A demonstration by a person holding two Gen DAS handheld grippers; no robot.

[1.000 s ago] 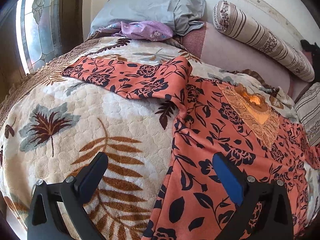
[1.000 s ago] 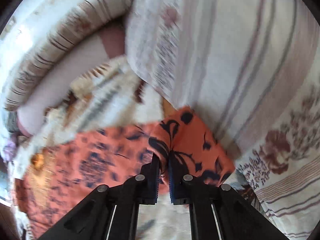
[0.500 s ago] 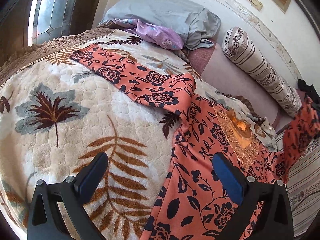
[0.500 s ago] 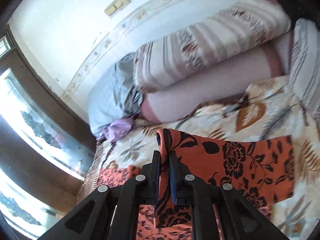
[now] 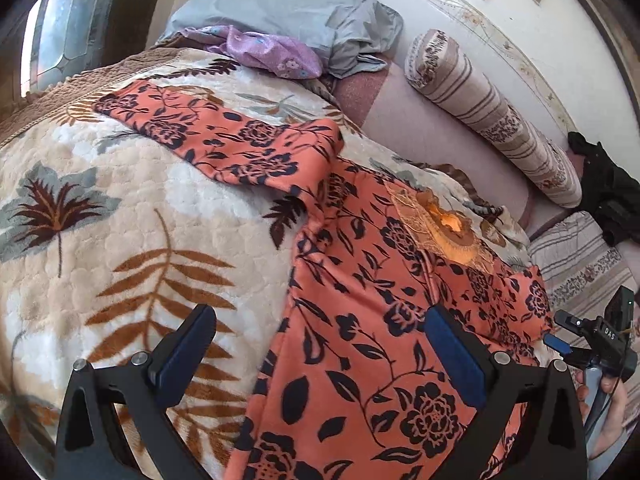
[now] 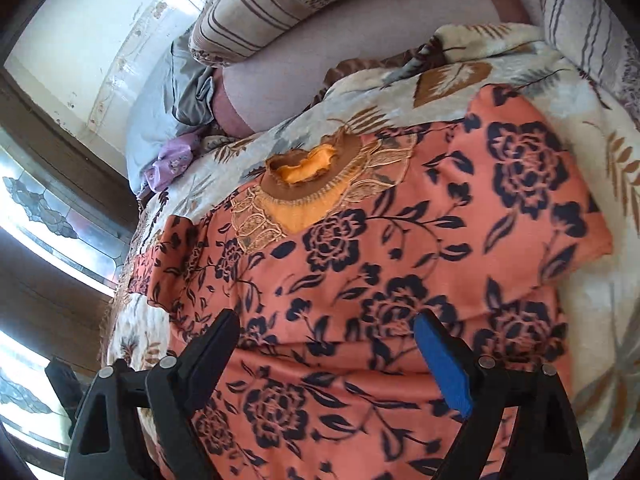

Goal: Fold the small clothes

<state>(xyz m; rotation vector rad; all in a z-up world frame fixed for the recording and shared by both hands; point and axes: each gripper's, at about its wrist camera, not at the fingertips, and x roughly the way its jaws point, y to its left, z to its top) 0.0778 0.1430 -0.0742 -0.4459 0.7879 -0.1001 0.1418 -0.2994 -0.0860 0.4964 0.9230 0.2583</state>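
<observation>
An orange top with dark flowers (image 5: 360,280) lies face up on the leaf-patterned blanket (image 5: 120,220), its lace collar (image 5: 448,220) toward the pillows. One sleeve (image 5: 216,136) stretches out to the left. The other sleeve (image 6: 520,184) lies folded over the chest. My left gripper (image 5: 320,316) hovers open over the garment's left edge with nothing between its pads. My right gripper (image 6: 326,320) hangs over the top's body (image 6: 400,260); its jaws are opening wide, with only the flat cloth below them. A hand (image 5: 608,404) holds it at the right edge of the left wrist view.
A grey pillow (image 5: 288,4) with a purple cloth (image 5: 272,52) sits at the head of the bed. A striped bolster (image 5: 492,112) lies along the wall, with a dark garment (image 5: 608,188) and a striped pillow (image 5: 580,264) to the right. A window (image 6: 36,208) stands on the left.
My right gripper carried the right sleeve up and across onto the chest, then opened and let it go. My left gripper stayed open, and its view turned a little.
</observation>
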